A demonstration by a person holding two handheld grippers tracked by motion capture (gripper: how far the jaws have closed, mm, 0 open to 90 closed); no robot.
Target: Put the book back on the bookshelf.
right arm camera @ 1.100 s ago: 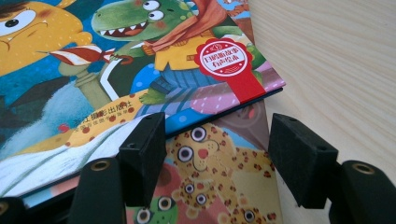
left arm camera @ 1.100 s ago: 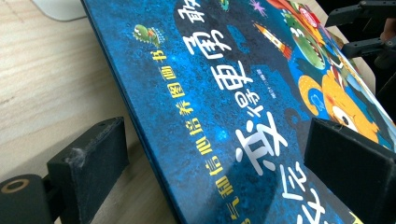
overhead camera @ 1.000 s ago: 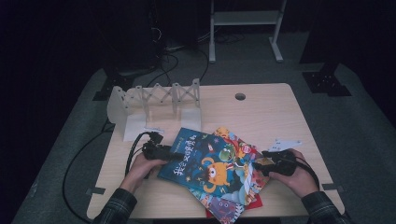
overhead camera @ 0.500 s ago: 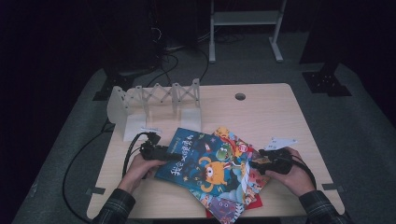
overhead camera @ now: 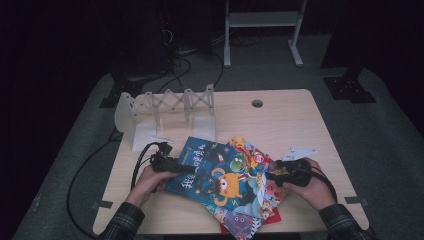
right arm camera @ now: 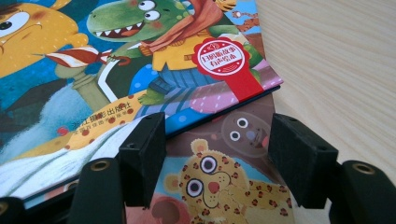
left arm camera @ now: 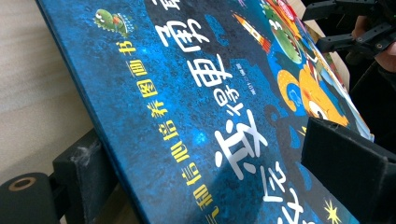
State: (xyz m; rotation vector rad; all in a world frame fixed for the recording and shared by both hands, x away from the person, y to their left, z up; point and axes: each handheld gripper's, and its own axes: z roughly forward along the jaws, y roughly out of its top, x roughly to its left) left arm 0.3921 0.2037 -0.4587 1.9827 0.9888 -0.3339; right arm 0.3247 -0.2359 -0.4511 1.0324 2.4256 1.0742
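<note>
Left gripper [overhead camera: 172, 166] clamps the glossy blue picture book [overhead camera: 220, 172], lying diagonally lower-centre; right gripper [overhead camera: 278, 175] gapes empty; lower books mostly covered.

Blue picture book [overhead camera: 215, 172] atop stack

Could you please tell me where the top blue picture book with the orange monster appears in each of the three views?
High view: the blue picture book lies on top of the pile at the table's near edge, between the two hands.
Left gripper view: its dark blue cover runs across the frame, edge between the jaws.
Right gripper view: its corner is upper left.
Shared landmark: the orange monster.
</note>
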